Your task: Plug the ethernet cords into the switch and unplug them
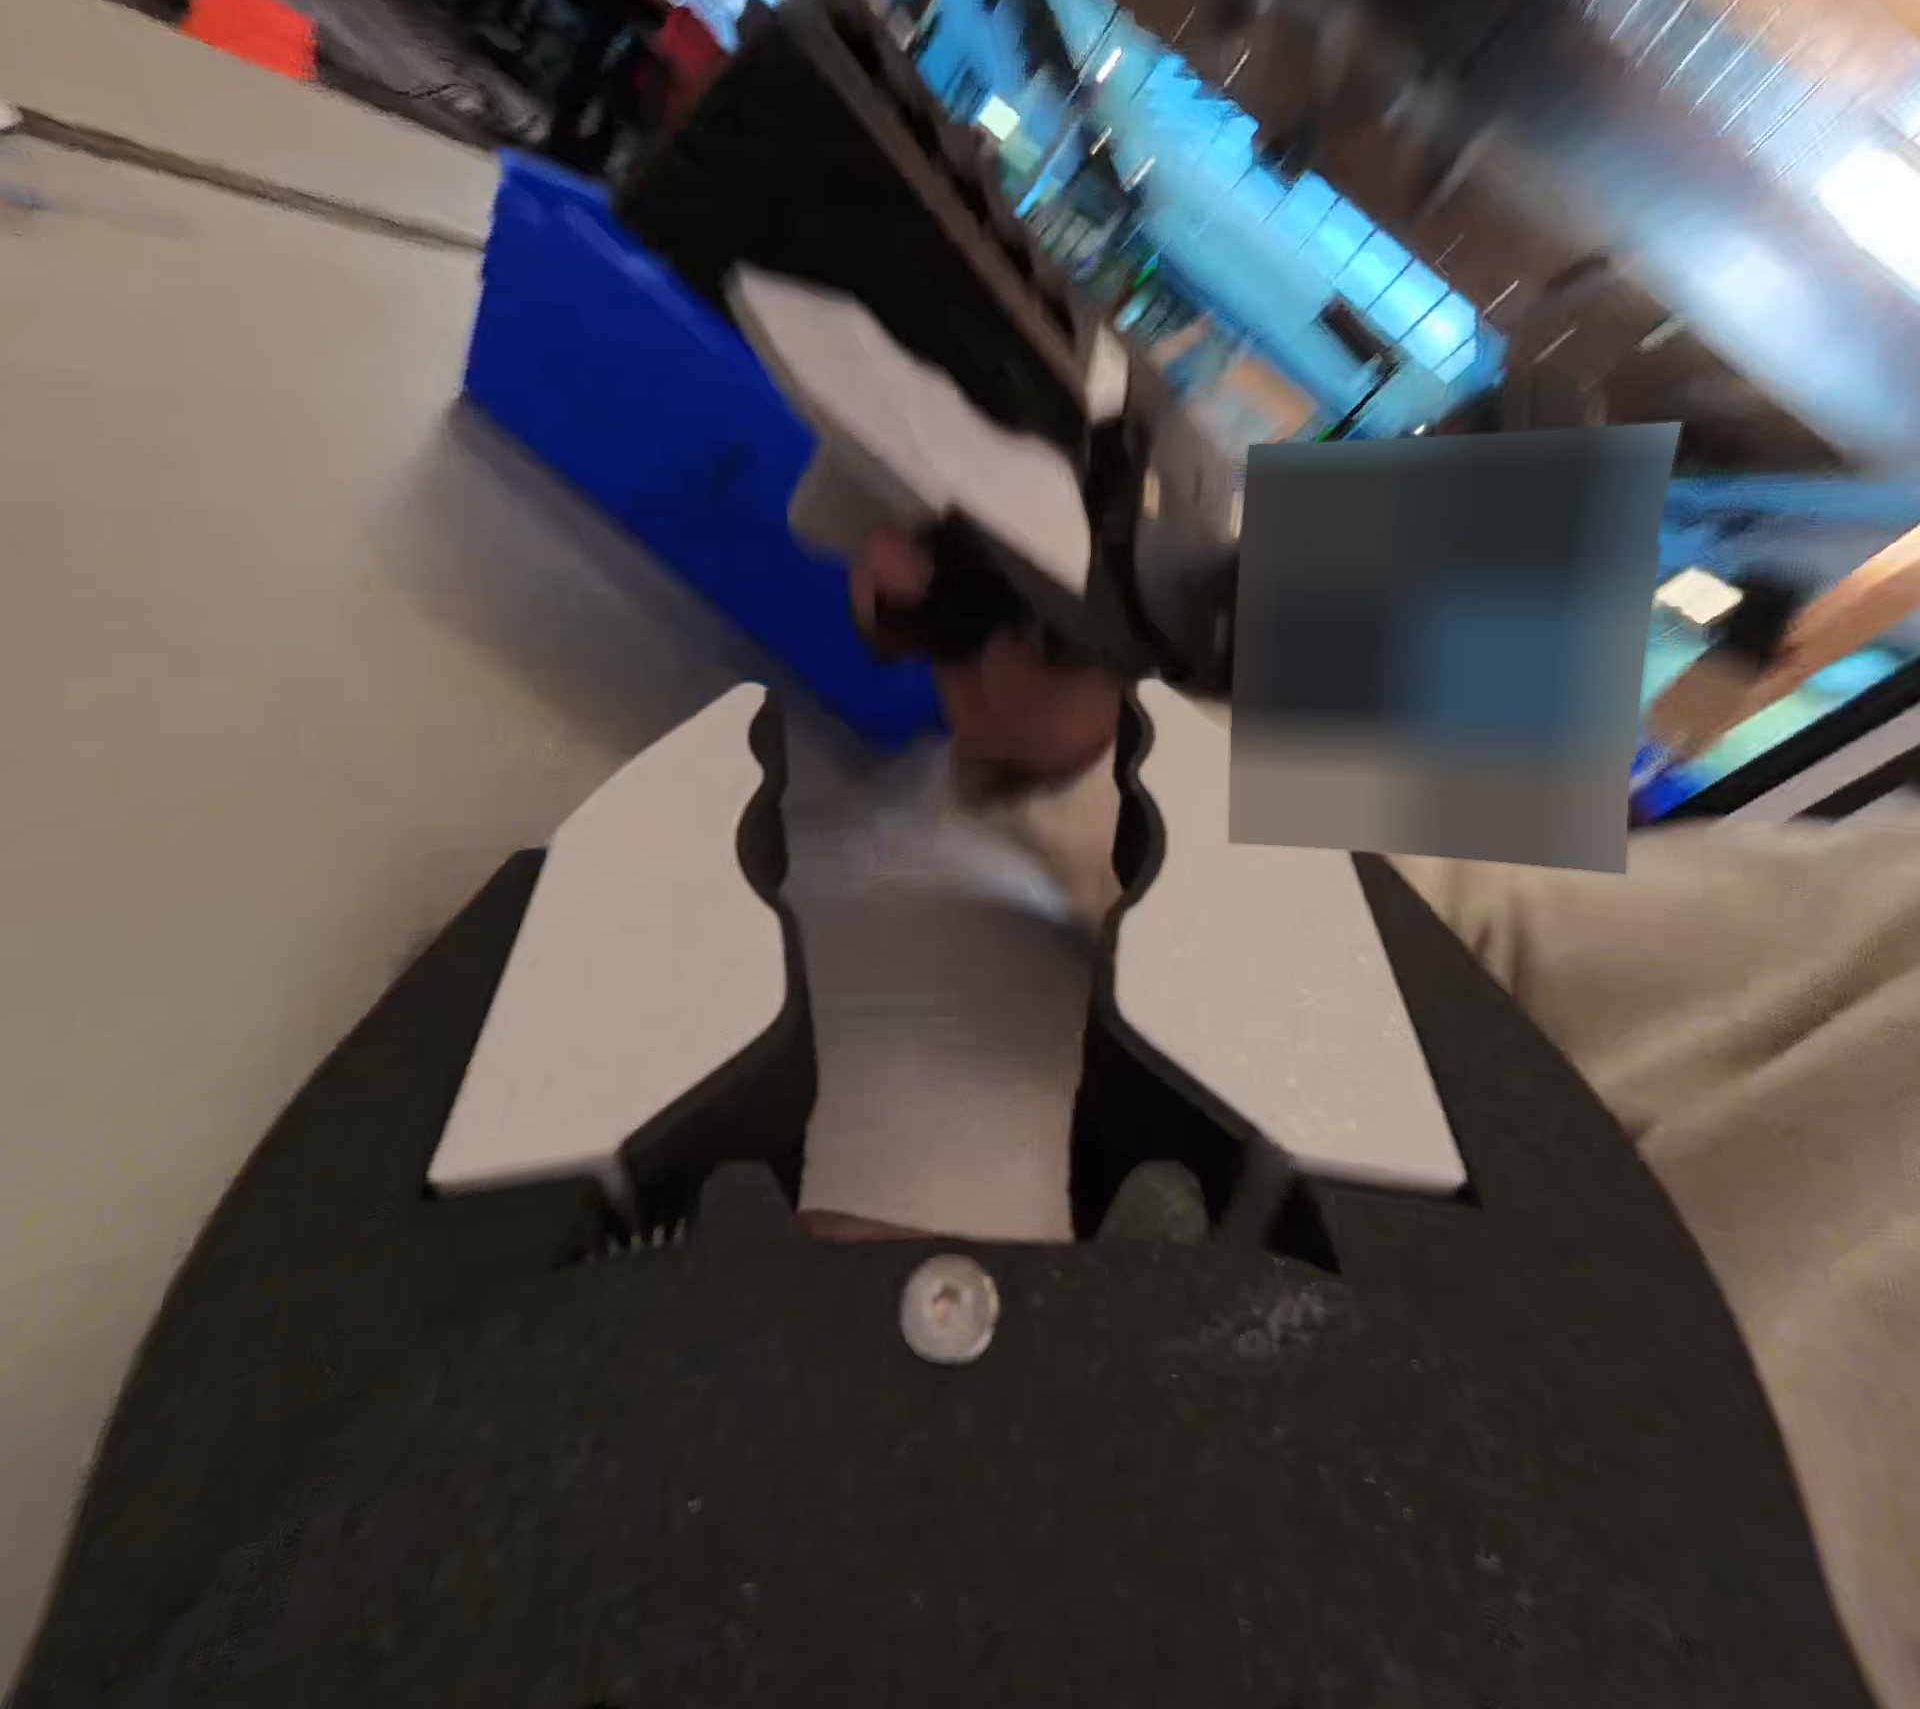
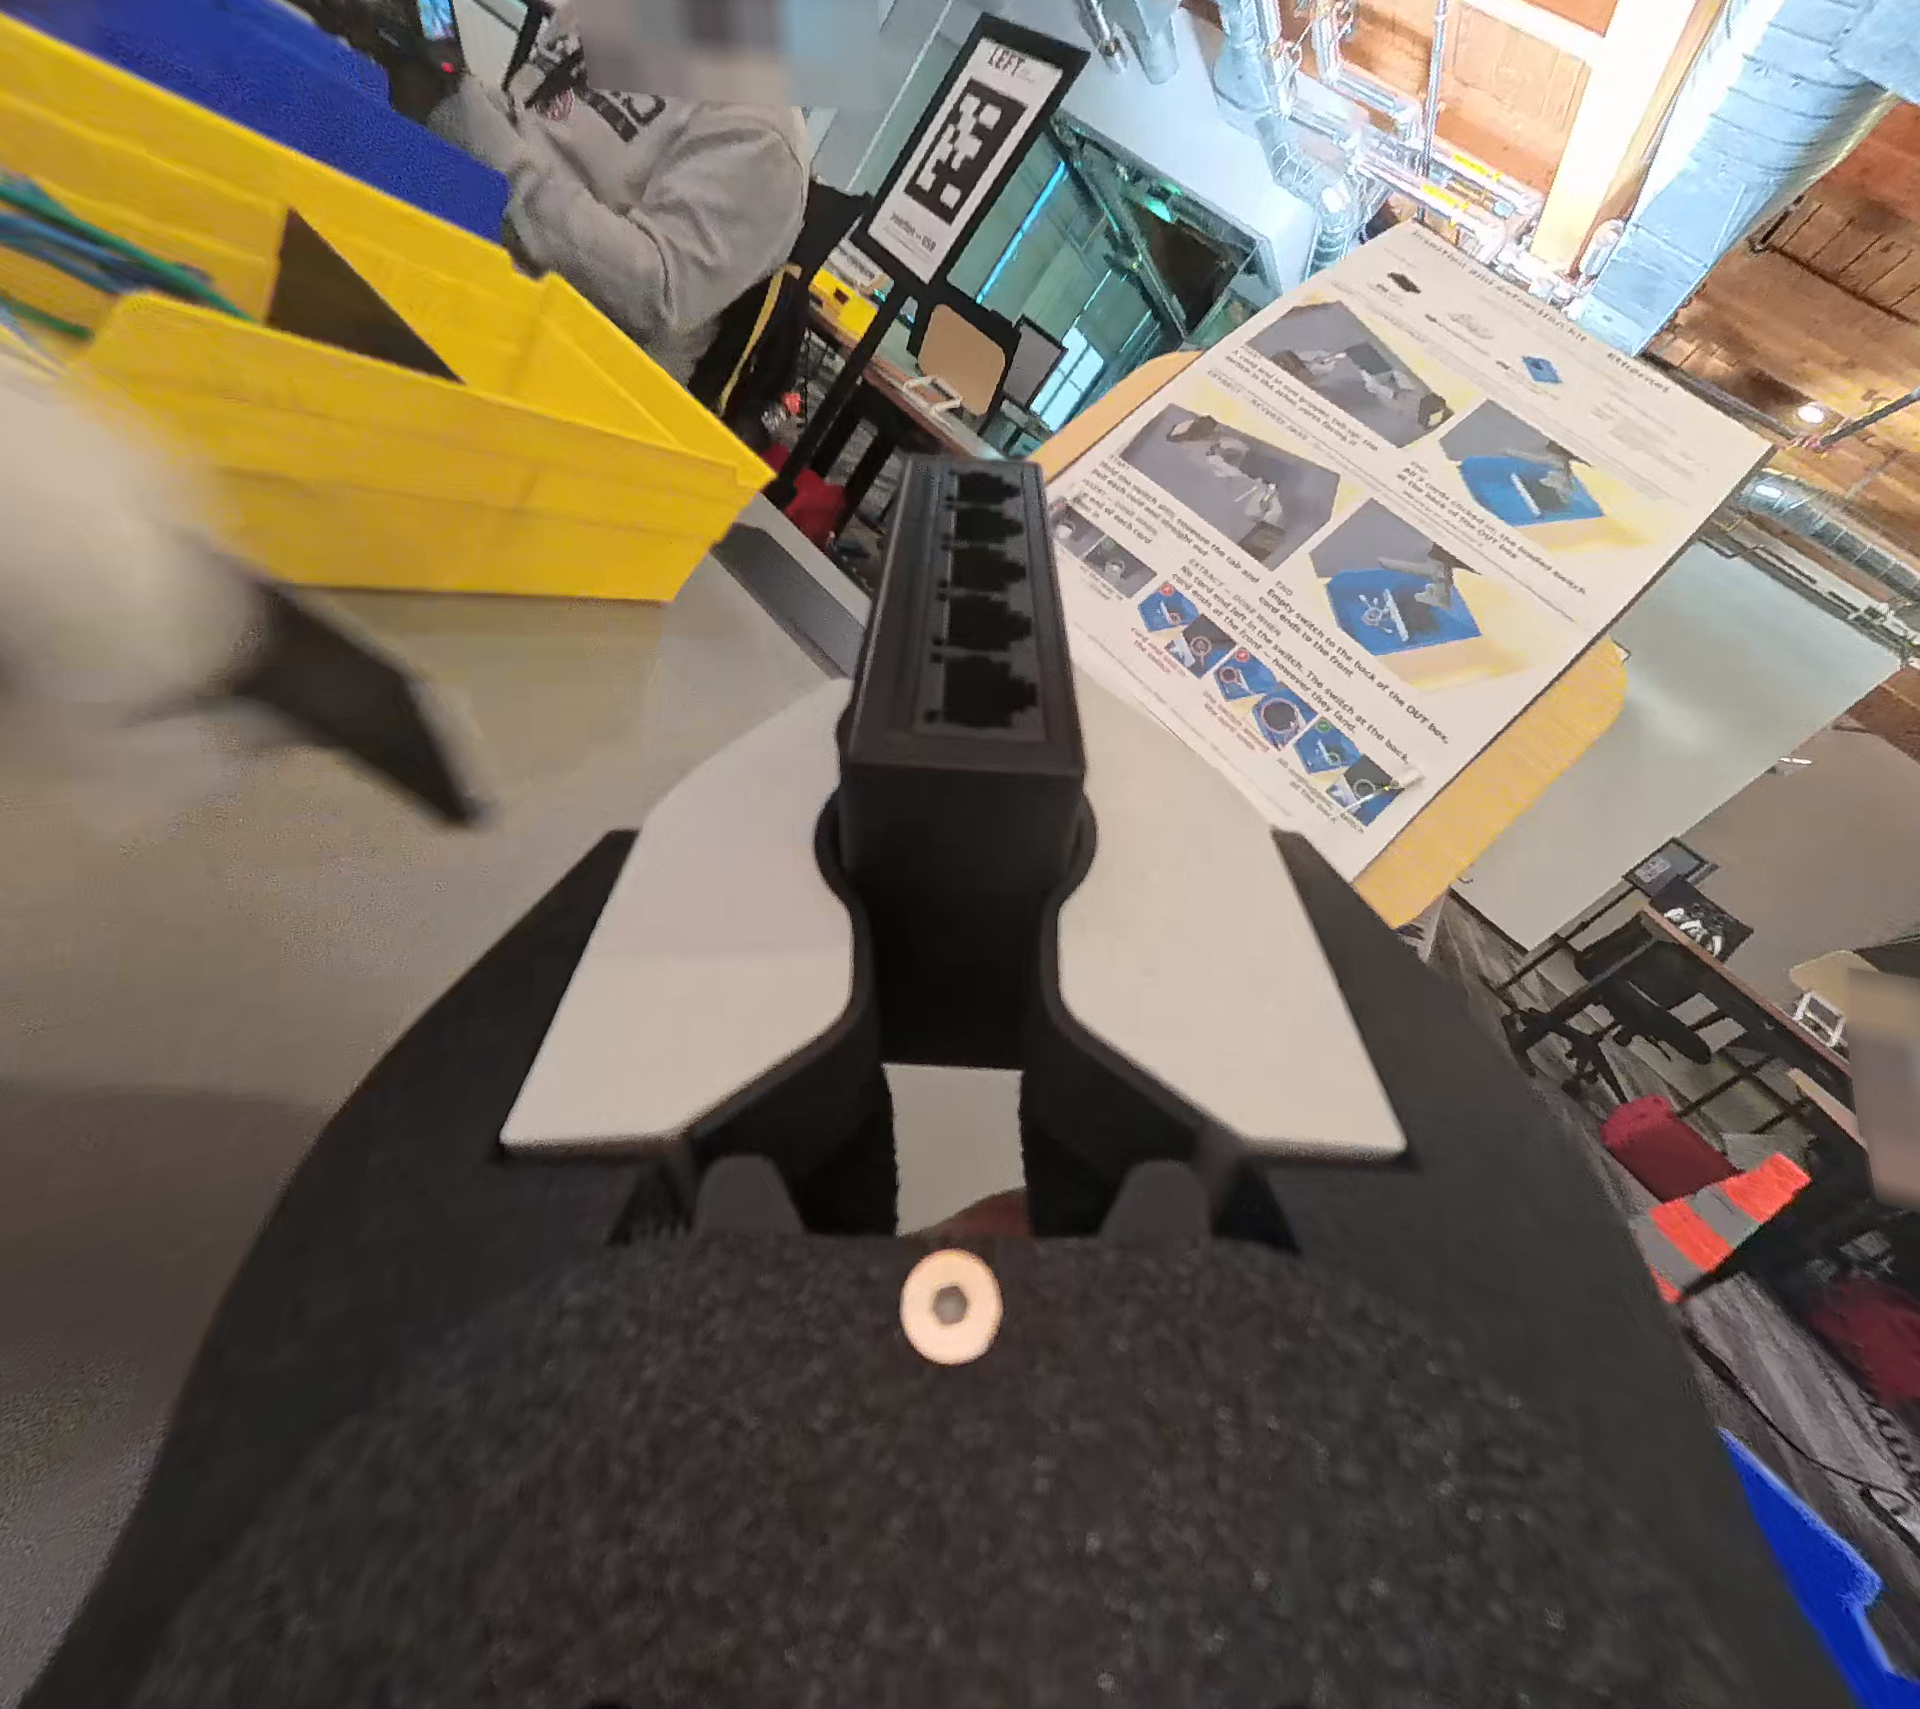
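My right gripper (image 2: 961,792) is shut on a black ethernet switch (image 2: 966,620) and holds it above the grey table (image 2: 582,724). The switch points away from me, and its row of several ports faces up with nothing plugged in. Blue and green cords (image 2: 94,257) lie in a yellow bin (image 2: 436,454) at the left. My left gripper (image 1: 948,724) is open and empty, raised, with a light sleeve behind its fingers. That view is motion-blurred. The left gripper also shows as a dark blur in the right wrist view (image 2: 353,703).
A blue bin (image 1: 623,433) stands on the table beyond the left gripper. The right gripper's white fingers (image 1: 914,423) show blurred in front of it. A printed instruction sheet (image 2: 1382,558) leans at the right. A person in a grey hoodie (image 2: 644,205) sits behind the bins.
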Available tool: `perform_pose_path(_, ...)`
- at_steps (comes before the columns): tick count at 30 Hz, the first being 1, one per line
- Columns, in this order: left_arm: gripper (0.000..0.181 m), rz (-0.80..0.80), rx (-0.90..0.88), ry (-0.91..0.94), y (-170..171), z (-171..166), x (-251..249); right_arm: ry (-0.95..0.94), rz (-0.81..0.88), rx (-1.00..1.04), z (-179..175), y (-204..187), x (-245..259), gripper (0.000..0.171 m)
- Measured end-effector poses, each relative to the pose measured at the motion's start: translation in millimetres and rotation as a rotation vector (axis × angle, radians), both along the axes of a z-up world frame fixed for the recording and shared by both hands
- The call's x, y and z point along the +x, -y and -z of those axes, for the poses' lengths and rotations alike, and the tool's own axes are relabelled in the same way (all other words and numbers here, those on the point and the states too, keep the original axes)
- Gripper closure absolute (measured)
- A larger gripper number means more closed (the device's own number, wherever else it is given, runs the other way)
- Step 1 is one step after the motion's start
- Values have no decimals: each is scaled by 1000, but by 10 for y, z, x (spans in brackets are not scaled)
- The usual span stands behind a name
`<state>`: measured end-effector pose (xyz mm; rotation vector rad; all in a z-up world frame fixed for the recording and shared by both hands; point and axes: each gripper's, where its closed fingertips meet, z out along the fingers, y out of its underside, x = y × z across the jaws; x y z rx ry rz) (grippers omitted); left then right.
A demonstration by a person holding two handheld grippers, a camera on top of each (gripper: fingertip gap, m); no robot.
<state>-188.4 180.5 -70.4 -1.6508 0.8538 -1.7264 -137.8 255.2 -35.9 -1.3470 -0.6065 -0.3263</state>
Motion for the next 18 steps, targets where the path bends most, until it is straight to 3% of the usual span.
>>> perform_pose_path(1,121,-11,76,-76,118,127,-156,14,8,-13,18,-19,33,140)
perform_pose_path(4,120,-39,211,-209,477,403,-617,43,26,-84,127,-114,114,140)
perform_pose_path(7,123,-141,235,-210,647,436,-909,78,30,-140,235,-264,89,140)
perform_pose_path(10,124,-154,235,-170,842,345,-916,166,4,-157,258,-500,-92,140)
perform_pose_path(13,121,-70,293,-218,1034,370,-841,218,-47,-152,241,-807,-378,141)
perform_pose_path(16,122,-95,452,-278,1001,388,-869,340,-77,-92,421,-1210,-581,140)
perform_pose_path(18,122,-97,467,-278,987,380,-912,350,-96,-78,596,-1479,-551,140)
